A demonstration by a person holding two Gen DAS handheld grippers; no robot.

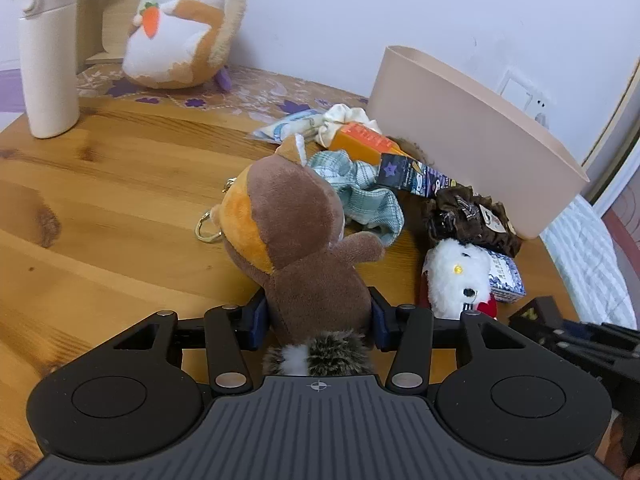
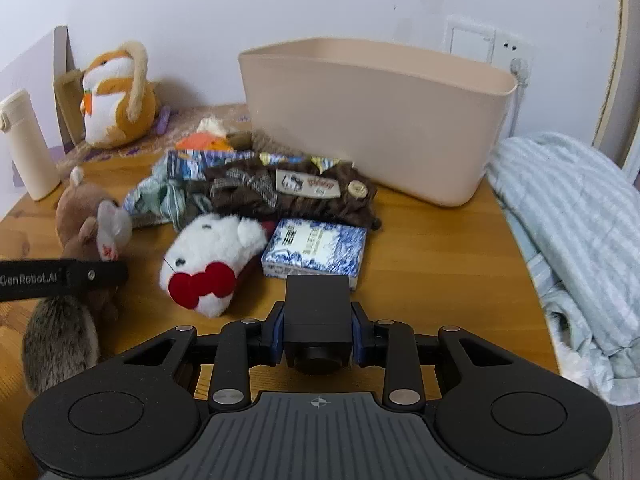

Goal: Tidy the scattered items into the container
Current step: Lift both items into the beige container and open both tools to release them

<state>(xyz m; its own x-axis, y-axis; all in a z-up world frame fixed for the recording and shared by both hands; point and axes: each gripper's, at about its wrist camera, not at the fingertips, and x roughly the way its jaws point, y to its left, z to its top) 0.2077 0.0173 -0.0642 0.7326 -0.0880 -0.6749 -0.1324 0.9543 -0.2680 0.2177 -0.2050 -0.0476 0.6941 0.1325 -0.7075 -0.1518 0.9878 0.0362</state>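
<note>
Left wrist view: left gripper clenched on squirrel plush, right gripper clamps black box, both ready for bin at 1 o'clock.

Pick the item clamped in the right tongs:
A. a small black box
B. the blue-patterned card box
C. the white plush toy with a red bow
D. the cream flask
A: in the right wrist view the right tongs close their blue pads on both sides of the small black box, while the other three lie apart on the table.
</note>
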